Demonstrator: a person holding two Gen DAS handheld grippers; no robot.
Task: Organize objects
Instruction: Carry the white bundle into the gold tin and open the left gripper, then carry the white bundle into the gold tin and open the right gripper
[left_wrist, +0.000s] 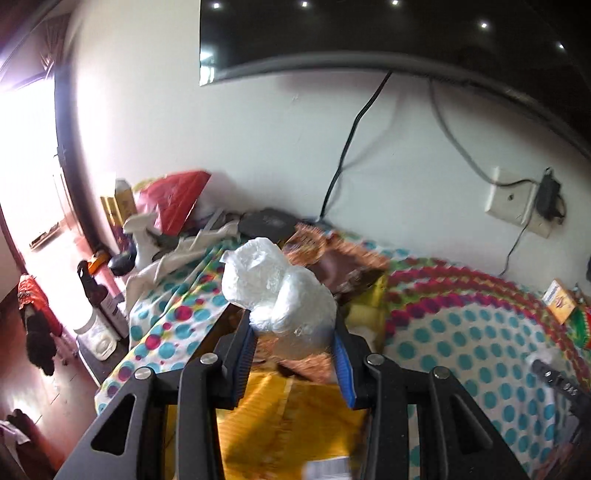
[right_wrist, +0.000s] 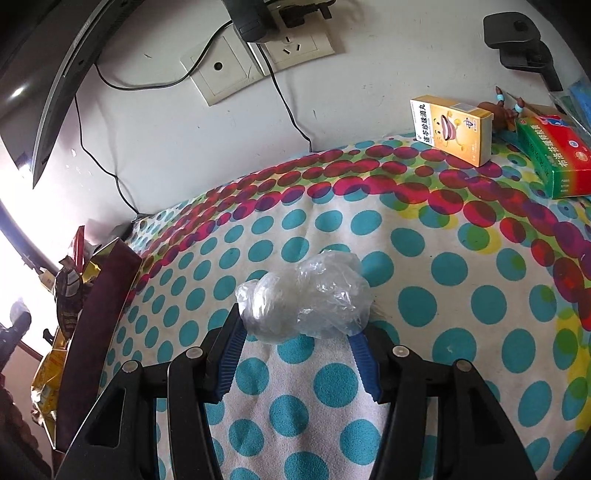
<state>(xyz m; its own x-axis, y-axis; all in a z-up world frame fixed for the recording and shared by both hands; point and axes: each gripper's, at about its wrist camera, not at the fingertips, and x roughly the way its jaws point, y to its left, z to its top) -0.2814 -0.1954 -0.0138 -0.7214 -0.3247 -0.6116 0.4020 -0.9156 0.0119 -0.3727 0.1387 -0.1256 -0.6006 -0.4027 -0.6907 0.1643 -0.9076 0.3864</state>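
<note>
My left gripper (left_wrist: 293, 332) is shut on a crumpled white plastic bag (left_wrist: 275, 295) and holds it in the air above a box holding yellow and brown snack packets (left_wrist: 291, 410). My right gripper (right_wrist: 299, 332) is shut on a crumpled clear plastic bag (right_wrist: 306, 299) low over the polka-dot cloth (right_wrist: 424, 258). A yellow medicine box (right_wrist: 452, 129) and a green medicine box (right_wrist: 554, 155) lie on the cloth at the far right by the wall. The yellow box also shows in the left wrist view (left_wrist: 559, 301).
A dark maroon box (right_wrist: 96, 321) with snack packets (right_wrist: 51, 373) stands at the cloth's left edge. A red bag (left_wrist: 177, 201), white spray bottle (left_wrist: 142, 236), dark router (left_wrist: 267, 223) and jars (left_wrist: 96, 332) crowd the far left. A TV (left_wrist: 388, 33), wall sockets (right_wrist: 255, 62) and cables are behind.
</note>
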